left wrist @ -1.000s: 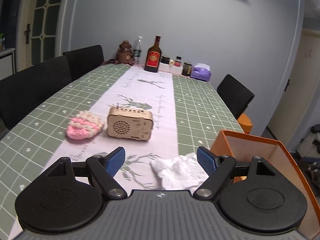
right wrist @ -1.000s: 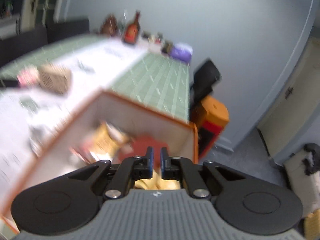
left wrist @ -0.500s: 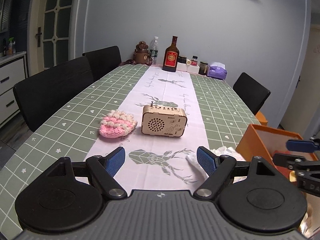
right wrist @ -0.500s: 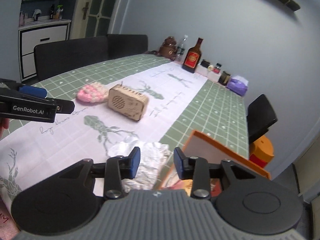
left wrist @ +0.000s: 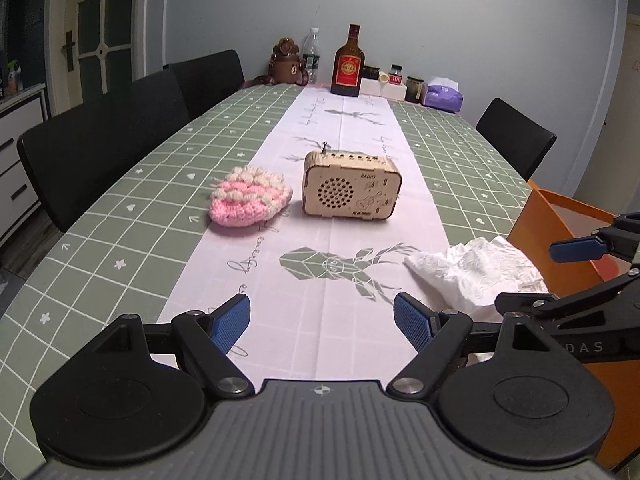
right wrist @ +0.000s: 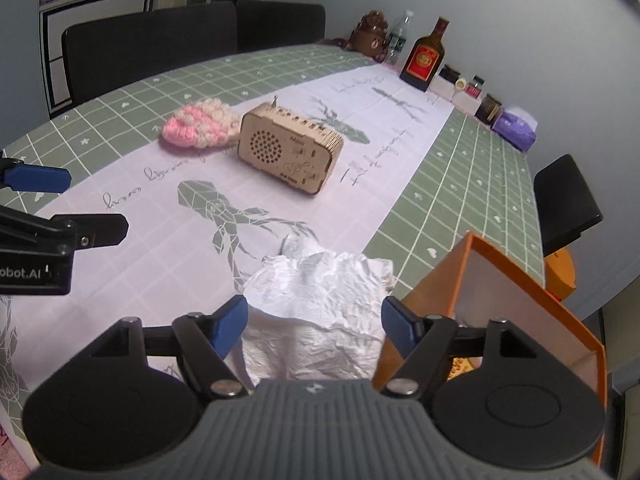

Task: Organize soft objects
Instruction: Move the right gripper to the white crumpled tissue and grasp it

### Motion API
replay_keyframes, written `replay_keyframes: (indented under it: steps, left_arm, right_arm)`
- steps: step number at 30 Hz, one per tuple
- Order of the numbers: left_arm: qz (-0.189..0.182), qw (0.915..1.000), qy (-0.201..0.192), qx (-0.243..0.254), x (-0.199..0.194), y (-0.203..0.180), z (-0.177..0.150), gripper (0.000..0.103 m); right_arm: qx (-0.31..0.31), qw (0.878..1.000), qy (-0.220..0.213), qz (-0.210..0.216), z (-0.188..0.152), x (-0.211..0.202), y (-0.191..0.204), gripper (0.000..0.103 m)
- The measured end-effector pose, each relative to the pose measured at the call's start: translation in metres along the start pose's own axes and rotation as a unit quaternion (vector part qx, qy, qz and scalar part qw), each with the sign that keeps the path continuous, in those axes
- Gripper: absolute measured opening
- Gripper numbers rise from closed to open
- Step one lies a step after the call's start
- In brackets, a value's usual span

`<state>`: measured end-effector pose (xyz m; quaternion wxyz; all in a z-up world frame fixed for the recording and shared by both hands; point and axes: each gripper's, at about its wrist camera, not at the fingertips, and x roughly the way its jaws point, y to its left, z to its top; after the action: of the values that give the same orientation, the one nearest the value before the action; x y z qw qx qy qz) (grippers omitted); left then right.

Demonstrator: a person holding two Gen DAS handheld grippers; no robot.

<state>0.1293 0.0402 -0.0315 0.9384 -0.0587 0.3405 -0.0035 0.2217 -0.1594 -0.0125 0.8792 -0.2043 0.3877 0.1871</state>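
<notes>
Over table runner: left tongs spread, empty; right tongs opening around white cloth.

This is a home dining room: a long table under a green checked cloth with a white deer-print runner, black chairs along both sides. At its far end stand a liquor bottle, jars, a tissue pack and a bear figure, with a glazed door and white cabinet beyond

wooden radio, brown bottle, bear figure, black chairs
</notes>
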Motion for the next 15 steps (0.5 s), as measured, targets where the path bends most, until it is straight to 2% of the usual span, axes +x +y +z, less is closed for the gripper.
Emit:
replay_keyframes:
  steps: [8, 13, 14, 15]
  left_arm:
    - [0.019, 0.9995, 0.019, -0.015, 0.014, 0.019, -0.002, 0.096]
    - [0.032, 0.9992, 0.016, -0.018, 0.013, 0.029, -0.002, 0.096]
    - [0.032, 0.9992, 0.016, -0.019, 0.012, 0.031, -0.002, 0.096]
    - [0.032, 0.9991, 0.017, -0.021, 0.012, 0.033, -0.002, 0.096]
  right_arm:
    - [0.028, 0.998, 0.054, 0.005, 0.016, 0.036, -0.003, 0.079]
    - [0.013, 0.996, 0.090, -0.026, 0.023, 0.061, -0.002, 0.077]
    - [0.005, 0.995, 0.094, -0.041, 0.024, 0.064, 0.000, 0.069]
    - [-0.003, 0.994, 0.094, -0.058, 0.025, 0.065, 0.002, 0.051]
